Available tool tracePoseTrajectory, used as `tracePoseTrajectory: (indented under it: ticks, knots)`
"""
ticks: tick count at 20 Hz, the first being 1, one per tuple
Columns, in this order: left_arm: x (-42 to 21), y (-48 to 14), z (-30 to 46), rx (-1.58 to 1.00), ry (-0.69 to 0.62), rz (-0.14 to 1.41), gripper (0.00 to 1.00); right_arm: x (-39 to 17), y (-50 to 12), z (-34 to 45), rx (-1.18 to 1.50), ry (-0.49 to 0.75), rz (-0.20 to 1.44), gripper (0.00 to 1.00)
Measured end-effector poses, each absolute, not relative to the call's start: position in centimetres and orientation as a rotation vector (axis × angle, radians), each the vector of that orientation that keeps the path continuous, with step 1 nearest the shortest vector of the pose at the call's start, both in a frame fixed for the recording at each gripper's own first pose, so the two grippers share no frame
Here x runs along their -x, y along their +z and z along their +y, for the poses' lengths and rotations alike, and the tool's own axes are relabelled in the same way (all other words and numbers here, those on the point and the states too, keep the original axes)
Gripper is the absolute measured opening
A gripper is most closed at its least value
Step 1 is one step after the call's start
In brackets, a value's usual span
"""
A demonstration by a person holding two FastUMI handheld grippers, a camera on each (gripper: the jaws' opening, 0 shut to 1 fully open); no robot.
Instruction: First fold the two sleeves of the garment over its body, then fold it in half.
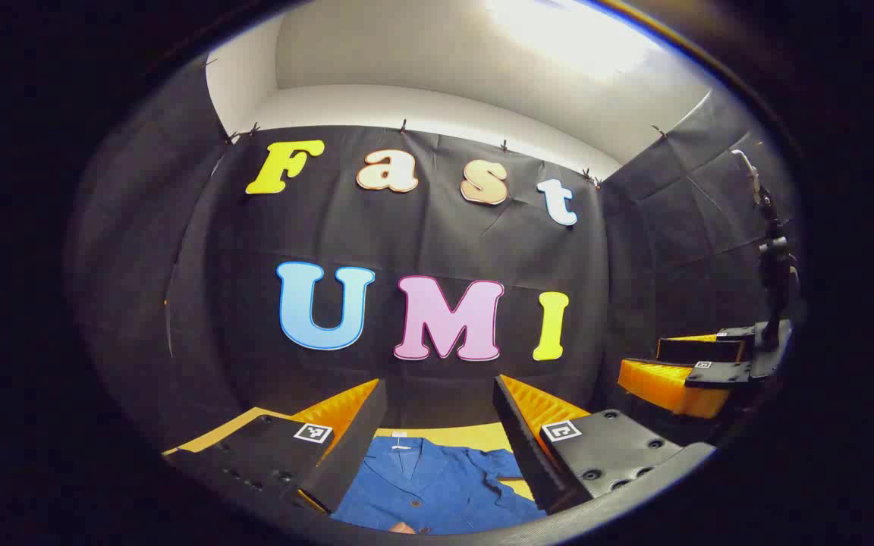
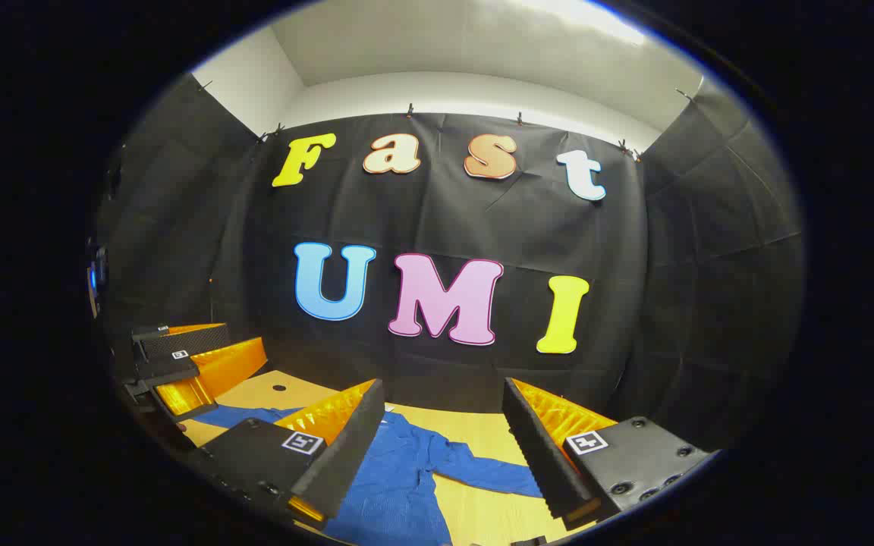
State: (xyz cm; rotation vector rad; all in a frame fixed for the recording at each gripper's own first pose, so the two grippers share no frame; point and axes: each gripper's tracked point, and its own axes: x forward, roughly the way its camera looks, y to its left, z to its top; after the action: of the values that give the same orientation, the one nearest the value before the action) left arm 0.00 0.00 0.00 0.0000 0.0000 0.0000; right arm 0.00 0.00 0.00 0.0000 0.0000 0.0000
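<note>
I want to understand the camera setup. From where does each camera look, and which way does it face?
Left gripper view: rides on the left gripper, facing the booth wall over the blue garment; its own open fingers show below, the right gripper at the right edge.
Right gripper view: rides on the right gripper, facing the same wall; its own open fingers show below, the left gripper at the left.
Shared: the garment on the table and both grippers.

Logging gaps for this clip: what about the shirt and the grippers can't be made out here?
- Left gripper view: the blue shirt is cut off below; the left gripper fingers hide its sides and sleeves.
- Right gripper view: the right gripper covers part of the shirt; its lower body runs off the edge.
- Table extent unclear.
</note>
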Motion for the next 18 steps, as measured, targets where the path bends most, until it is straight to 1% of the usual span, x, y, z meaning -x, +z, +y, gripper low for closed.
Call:
tracePoseTrajectory:
  ticks: [1,3,5,6,9,12,13,18]
  knots:
    - [0.1,0.2,-0.1,-0.011,0.007,-0.011,0.82,-0.1,0.1,-0.2,-0.003,-0.003,-0.001,1.0]
    - [0.1,0.6,0.7,-0.02,0.062,-0.025,0.82,-0.3,0.4,-0.7,-0.011,-0.015,-0.003,1.0]
    - [-0.1,0.7,-0.2,-0.031,0.052,-0.024,0.82,-0.4,0.6,-1.2,-0.018,-0.029,-0.006,1.0]
    - [-0.1,0.9,-0.4,-0.039,0.051,-0.021,0.83,-0.5,0.6,-1.4,-0.025,-0.035,-0.007,1.0]
    - [-0.9,0.6,-0.1,-0.036,0.054,-0.002,0.82,-0.8,0.6,-1.5,-0.05,-0.044,0.003,1.0]
    - [-1.2,0.7,0.2,-0.014,0.057,0.004,0.83,-1.1,1.2,-1.3,-0.051,-0.049,-0.015,1.0]
    - [-1.4,0.4,0.5,-0.02,0.062,0.01,0.83,-1.0,1.4,-1.2,-0.046,-0.049,-0.02,0.93]
    - [-2.0,-1.1,1.7,-0.002,0.079,0.066,0.83,-1.1,1.9,-0.5,-0.013,-0.044,-0.031,0.93]
